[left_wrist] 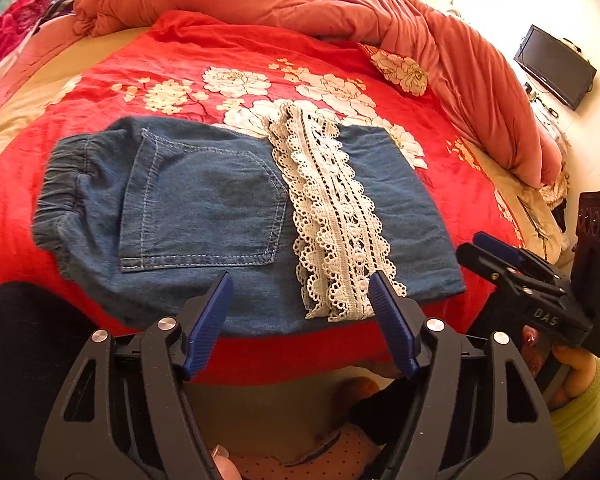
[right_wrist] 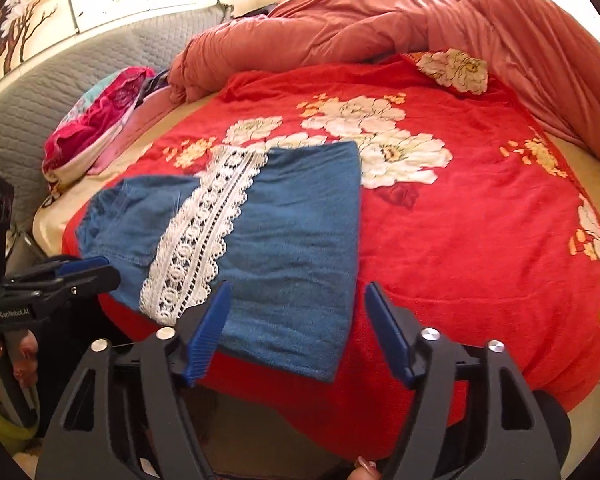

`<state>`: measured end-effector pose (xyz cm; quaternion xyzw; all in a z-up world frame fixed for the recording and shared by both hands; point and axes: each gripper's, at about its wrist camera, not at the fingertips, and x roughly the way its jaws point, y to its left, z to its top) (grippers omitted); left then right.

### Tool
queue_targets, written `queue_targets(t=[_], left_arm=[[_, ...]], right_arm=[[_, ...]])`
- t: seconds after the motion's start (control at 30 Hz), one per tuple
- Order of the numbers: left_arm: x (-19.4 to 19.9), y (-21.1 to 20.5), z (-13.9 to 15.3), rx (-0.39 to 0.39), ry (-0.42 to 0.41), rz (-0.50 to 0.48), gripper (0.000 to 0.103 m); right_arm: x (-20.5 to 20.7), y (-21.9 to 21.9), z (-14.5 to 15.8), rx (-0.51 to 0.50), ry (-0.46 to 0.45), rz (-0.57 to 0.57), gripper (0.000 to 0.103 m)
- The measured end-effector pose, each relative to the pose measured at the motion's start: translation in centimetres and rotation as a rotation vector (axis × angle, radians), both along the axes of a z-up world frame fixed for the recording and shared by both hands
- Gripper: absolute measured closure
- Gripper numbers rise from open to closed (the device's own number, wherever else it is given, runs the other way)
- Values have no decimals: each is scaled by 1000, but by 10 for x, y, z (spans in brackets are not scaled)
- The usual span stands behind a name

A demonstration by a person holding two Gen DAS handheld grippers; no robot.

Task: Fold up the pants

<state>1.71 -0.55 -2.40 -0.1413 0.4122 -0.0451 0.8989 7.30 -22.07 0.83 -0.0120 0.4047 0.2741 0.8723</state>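
Blue denim pants (left_wrist: 204, 204) lie folded on the red floral blanket (left_wrist: 260, 64), elastic waistband to the left, with a white lace trim (left_wrist: 332, 216) running across them. They also show in the right wrist view (right_wrist: 292, 240) with the lace (right_wrist: 204, 232). My left gripper (left_wrist: 300, 296) is open and empty, just above the near edge of the pants by the lace end. My right gripper (right_wrist: 296, 304) is open and empty over the near right part of the pants. It also shows in the left wrist view (left_wrist: 496, 252), to the right of the pants.
An orange quilt (left_wrist: 340, 4) is bunched along the far side of the bed. Pink and red clothes (right_wrist: 96, 120) lie at the far left by a grey headboard (right_wrist: 60, 84). A dark screen (left_wrist: 556, 66) stands at the right. The bed's near edge (right_wrist: 380, 412) is just under my grippers.
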Motion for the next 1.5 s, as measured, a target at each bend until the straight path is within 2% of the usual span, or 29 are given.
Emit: queue_targets(t=[0.07, 0.2, 0.43, 0.47, 0.5, 0.8, 1.03, 1.17, 1.37, 1.5], left_arm=[[-1, 2, 2, -1, -5, 1, 36], [-5, 8, 5, -3, -18, 9, 32], [-10, 24, 11, 2, -39, 31, 23], [-11, 26, 11, -7, -41, 32, 23], [-12, 28, 12, -7, -44, 33, 22], [-14, 56, 10, -23, -44, 75, 20], [-16, 85, 14, -17, -45, 113, 15], [-17, 113, 18, 6, -44, 173, 11], [-7, 146, 5, -96, 35, 196, 11], [4, 151, -3, -90, 65, 204, 11]], right_arm=[[-2, -1, 6, 9, -9, -12, 23], [-3, -2, 15, 26, -20, -24, 16], [-1, 8, 27, 30, -30, -32, 15], [0, 10, 29, 31, -31, -33, 8], [2, 13, 32, 34, -34, -35, 7], [19, 45, 55, 30, -69, 11, 7], [40, 85, 69, 32, -76, 97, 6], [51, 115, 70, 21, -71, 178, 5], [70, 171, 69, 43, -11, 328, 5], [79, 213, 68, 34, 31, 463, 5]])
